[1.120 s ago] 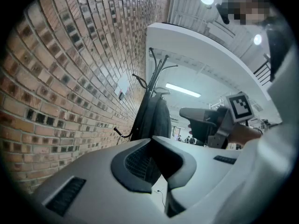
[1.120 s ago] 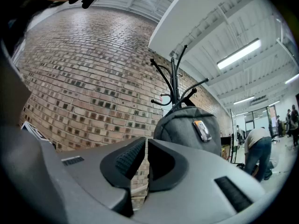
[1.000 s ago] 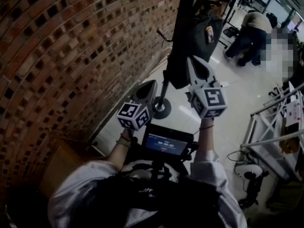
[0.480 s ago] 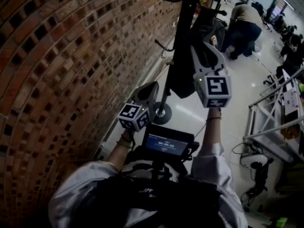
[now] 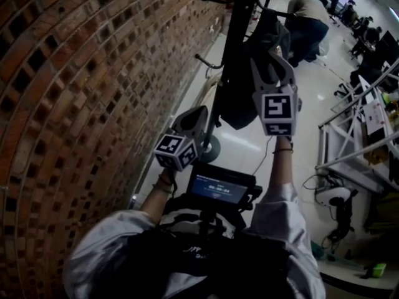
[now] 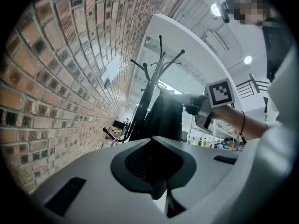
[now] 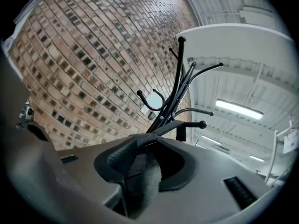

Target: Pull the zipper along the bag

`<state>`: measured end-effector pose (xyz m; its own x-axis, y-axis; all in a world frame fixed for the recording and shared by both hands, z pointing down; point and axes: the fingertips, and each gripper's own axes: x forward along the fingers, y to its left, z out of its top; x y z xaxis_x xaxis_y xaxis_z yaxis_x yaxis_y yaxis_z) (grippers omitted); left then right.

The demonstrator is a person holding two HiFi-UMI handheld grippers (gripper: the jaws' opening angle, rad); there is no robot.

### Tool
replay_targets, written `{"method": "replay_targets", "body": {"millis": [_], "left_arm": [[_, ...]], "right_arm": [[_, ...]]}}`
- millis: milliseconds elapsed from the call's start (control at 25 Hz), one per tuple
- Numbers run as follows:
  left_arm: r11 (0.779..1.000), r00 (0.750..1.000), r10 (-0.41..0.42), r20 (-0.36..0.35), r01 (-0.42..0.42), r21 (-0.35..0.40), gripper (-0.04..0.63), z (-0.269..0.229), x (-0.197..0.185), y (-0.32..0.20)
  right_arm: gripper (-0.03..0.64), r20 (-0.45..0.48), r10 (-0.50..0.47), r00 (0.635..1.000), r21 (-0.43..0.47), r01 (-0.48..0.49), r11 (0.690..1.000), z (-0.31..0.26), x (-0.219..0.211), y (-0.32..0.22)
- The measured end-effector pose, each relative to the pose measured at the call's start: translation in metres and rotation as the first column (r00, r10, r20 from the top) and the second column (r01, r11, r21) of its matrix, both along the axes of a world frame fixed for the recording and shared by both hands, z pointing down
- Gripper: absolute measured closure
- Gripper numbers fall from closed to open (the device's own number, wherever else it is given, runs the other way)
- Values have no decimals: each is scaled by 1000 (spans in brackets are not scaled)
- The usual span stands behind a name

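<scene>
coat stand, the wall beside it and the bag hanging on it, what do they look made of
Coat stand: probably metal tube, painted black; thin curved arms end in small knobs.
Wall: brick, matt reddish-brown, with mortar joints between courses.
Bag: looks like dull black fabric, hanging slack; too dark to tell the weave.

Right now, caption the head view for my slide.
A person stands before a black bag hanging on a coat stand beside a brick wall.

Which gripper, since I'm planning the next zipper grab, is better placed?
Right: the right gripper is up at the bag, jaws just opened, gripping nothing; left gripper hangs lower, off it.
</scene>
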<state>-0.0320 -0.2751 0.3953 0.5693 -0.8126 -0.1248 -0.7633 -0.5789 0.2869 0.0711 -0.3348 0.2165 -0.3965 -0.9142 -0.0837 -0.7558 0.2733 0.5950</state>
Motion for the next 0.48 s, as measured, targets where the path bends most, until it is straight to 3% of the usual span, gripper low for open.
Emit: {"method": "replay_targets", "body": {"millis": [120, 320, 480], "left_arm": [[1000, 999, 30, -15, -30, 2, 588, -1, 5, -3], [999, 998, 54, -36, -54, 2, 588, 0, 7, -10], [998, 997, 68, -45, -69, -2, 588, -1, 8, -13]], "right_arm": [[483, -28, 19, 999, 17, -18, 1000, 0, 2, 0], [509, 39, 30, 999, 29, -31, 999, -7, 6, 1], [553, -20, 18, 1000, 49, -17, 999, -10, 9, 3]]}}
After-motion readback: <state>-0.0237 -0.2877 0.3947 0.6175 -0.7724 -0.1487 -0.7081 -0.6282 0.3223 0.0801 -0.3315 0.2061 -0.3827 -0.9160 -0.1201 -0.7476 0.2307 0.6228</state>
